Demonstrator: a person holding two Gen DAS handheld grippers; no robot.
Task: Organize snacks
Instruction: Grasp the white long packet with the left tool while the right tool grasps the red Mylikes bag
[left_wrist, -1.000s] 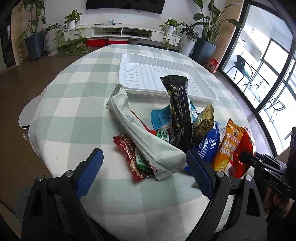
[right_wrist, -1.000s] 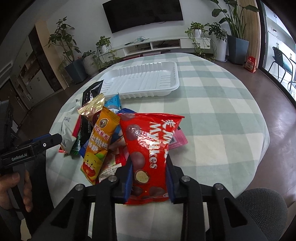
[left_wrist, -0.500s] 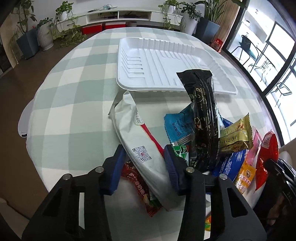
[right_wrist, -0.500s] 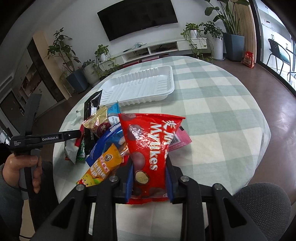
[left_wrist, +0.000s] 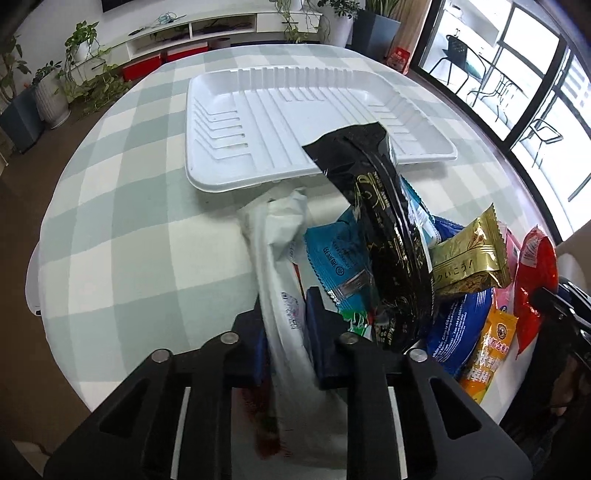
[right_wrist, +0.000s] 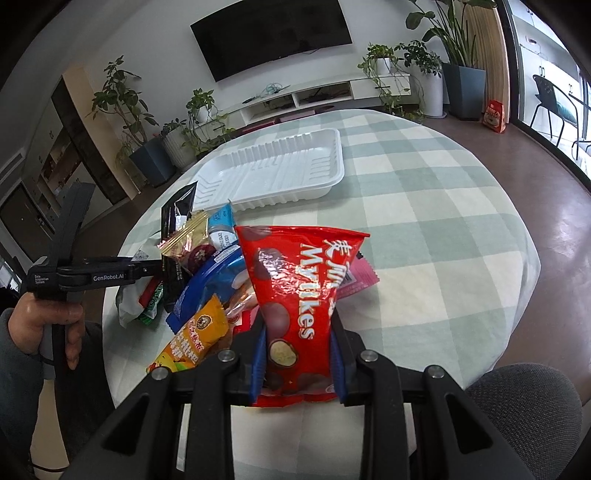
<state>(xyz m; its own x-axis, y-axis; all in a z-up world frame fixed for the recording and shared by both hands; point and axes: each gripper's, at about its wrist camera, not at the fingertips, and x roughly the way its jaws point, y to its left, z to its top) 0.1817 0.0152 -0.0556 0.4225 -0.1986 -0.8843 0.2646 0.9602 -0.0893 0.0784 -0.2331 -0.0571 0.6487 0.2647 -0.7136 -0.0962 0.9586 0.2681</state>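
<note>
Snacks: my left fingers (left_wrist: 284, 317) have just closed on the white packet (left_wrist: 275, 258); my right fingers (right_wrist: 297, 349) clamp the red Mylikes bag (right_wrist: 299, 291).

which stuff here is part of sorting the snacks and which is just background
Part of the job:
white tray
white packet in the left gripper
red bag in the right gripper
black packet, gold packet

Just lying about:
television
potted plants
</note>
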